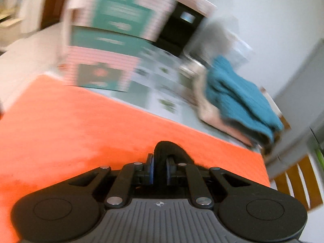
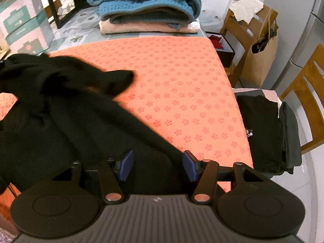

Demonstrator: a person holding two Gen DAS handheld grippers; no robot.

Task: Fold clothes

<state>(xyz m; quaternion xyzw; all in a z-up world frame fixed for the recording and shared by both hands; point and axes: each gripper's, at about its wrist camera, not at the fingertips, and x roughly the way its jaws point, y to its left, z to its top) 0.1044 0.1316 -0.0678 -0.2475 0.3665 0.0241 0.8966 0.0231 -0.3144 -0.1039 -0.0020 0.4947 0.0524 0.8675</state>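
Observation:
A crumpled black garment (image 2: 70, 111) lies on the left half of an orange flower-patterned mat (image 2: 182, 81) in the right wrist view. My right gripper (image 2: 158, 167) is open just above the garment's near edge, and black cloth runs between its blue pads (image 2: 126, 167). The left wrist view is blurred by motion. In it my left gripper (image 1: 162, 167) is shut on a pinched fold of the black garment (image 1: 168, 146), which arches up between the pads over the orange mat (image 1: 81, 131). The rest of the garment is out of that view.
A stack of folded clothes topped by a teal sweater (image 2: 145, 0) (image 1: 239, 93) sits at the far end of the table. Teal-and-pink boxes (image 2: 22, 24) and a picture frame (image 2: 60, 2) stand at the far left. To the right are wooden chairs (image 2: 303, 93), a paper bag (image 2: 261, 58) and dark folded clothes (image 2: 261, 125).

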